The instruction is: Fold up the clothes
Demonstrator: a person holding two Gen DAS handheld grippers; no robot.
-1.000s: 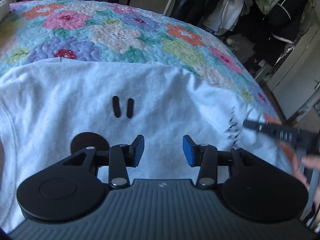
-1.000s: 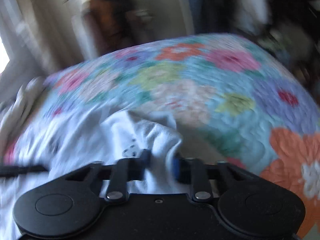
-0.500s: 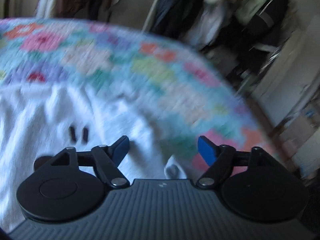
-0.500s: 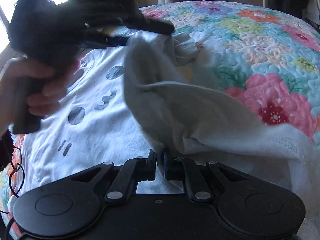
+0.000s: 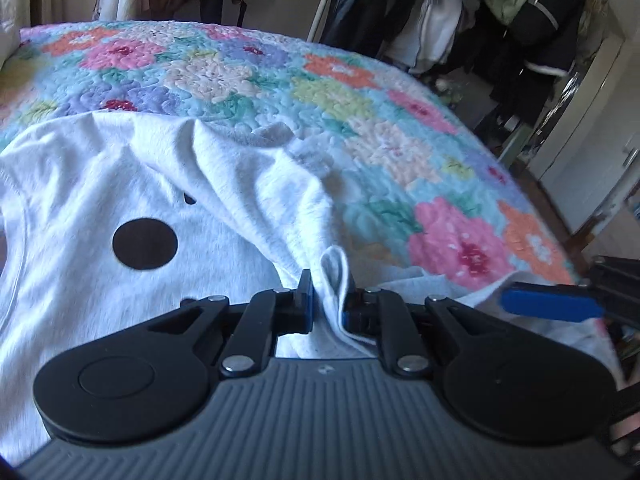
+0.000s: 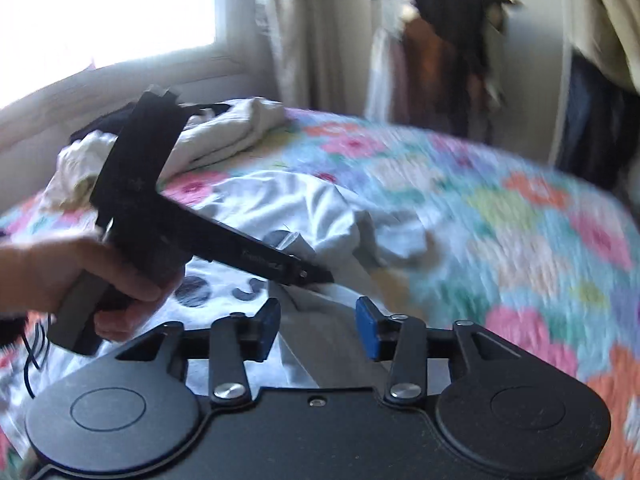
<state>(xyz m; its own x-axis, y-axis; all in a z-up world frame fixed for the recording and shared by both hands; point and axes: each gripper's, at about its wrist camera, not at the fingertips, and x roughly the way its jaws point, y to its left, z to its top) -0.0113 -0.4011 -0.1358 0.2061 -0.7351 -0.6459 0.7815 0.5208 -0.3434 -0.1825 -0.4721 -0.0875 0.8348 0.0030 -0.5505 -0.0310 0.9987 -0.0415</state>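
- Clearly the step in hand is the first sideways fold of the white T-shirt (image 5: 132, 184), which lies spread on the bed's floral quilt (image 5: 360, 112), its right edge lifted and turned in over the printed front.
- Left tongs (image 5: 326, 304): closed nearly all the way on a pinch of the shirt's edge, a small loop of cloth standing up between the blue pads. From that pinch a ridge of fabric runs back across the shirt.
- Right tongs (image 6: 318, 322): parted wide, with grey-white cloth lying in the gap but neither pad pressing it, so I judge they hold nothing. This view is smeared by motion, so a light touch on the cloth cannot be ruled out.
- In the right wrist view the left tongs (image 6: 308, 274) show from the side, gripped by the person's left hand (image 6: 76, 276), their tip buried in the bunched shirt (image 6: 320, 208).
- Next move, as I judge it: carry the pinched edge across toward the dots on the print and lay it flat. That calls for a low, even pull so the ridge does not drag the rest askew, and the right tongs may need a fresh grip further along the same edge.
- Count: one T-shirt being folded; two tongs; one heap of other pale garments (image 6: 224, 132) at the left far end of the bed; one large dark dot (image 5: 145, 243) plainly visible in the left view, with a sliver of another mark just above it.
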